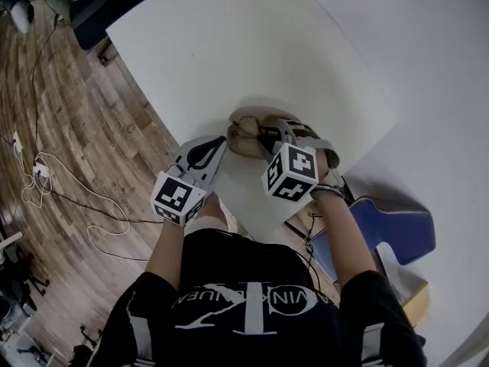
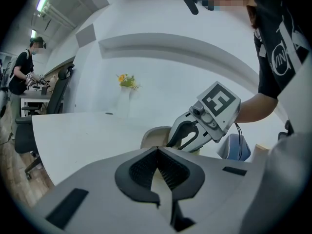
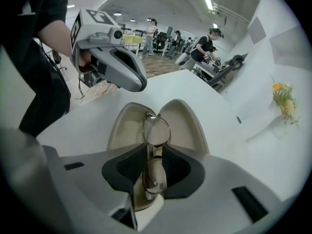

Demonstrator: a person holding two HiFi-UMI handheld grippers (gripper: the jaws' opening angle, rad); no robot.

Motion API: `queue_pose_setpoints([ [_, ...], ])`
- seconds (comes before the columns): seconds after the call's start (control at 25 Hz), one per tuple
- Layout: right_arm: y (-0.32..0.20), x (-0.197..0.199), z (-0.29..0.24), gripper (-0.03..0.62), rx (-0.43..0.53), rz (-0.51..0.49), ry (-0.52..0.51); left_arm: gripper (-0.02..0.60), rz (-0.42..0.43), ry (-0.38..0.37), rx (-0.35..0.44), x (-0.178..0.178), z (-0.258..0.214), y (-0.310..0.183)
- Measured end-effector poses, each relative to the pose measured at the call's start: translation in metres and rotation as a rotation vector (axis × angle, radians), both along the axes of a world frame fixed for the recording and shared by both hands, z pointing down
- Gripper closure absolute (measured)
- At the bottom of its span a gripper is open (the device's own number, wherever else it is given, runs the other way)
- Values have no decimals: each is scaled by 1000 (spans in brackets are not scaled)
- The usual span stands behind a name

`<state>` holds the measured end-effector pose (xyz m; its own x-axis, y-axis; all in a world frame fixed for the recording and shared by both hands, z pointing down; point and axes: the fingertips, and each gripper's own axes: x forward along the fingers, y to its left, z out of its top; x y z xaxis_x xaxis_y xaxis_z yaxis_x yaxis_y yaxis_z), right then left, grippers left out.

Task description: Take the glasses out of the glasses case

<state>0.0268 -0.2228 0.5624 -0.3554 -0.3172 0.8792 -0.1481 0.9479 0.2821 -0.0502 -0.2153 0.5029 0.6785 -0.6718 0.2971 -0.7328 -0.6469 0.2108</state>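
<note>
Two grippers. Left gripper (image 2: 157,152), frame left in head view: jaws pressed together, empty. Right gripper (image 3: 155,149), frame centre: clamped on glasses (image 3: 156,129), just above the open glasses case (image 3: 184,123). Risk: thin frame pivots between pads, slips back into case.

- The white tabletop (image 1: 229,44) is bare beyond and to the left of the open beige clamshell glasses case (image 1: 243,128), leaving wide free room there.
- The glasses case lies near the tabletop's near edge, and its two spread halves form low walls on either side of the hollow.
- The right gripper (image 1: 267,138) stands over the hollow with its fingers closed on the thin metal-rimmed glasses (image 3: 156,130), blocking the way in from above.
- The left gripper (image 1: 220,141), fingers together, sits just beside the glasses case's left side, with only a narrow gap to the right gripper.
- A blue padded chair (image 1: 397,224) crowds the tabletop's right edge.
- Loose cables (image 1: 46,174) trail over the wooden floor (image 1: 84,105) on the left.
</note>
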Motion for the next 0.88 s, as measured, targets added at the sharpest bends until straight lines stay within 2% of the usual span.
queue_pose_setpoints([
  [0.12, -1, -2, 2, 497, 61, -36, 62, 566, 2, 3, 3, -3, 4, 3],
  [0.44, -1, -3, 4, 520, 121, -70, 94, 566, 5, 26, 4, -1, 6, 4],
  [0.88, -5, 3, -10, 553, 159, -23, 34, 566, -6, 46, -1, -1, 0, 5],
])
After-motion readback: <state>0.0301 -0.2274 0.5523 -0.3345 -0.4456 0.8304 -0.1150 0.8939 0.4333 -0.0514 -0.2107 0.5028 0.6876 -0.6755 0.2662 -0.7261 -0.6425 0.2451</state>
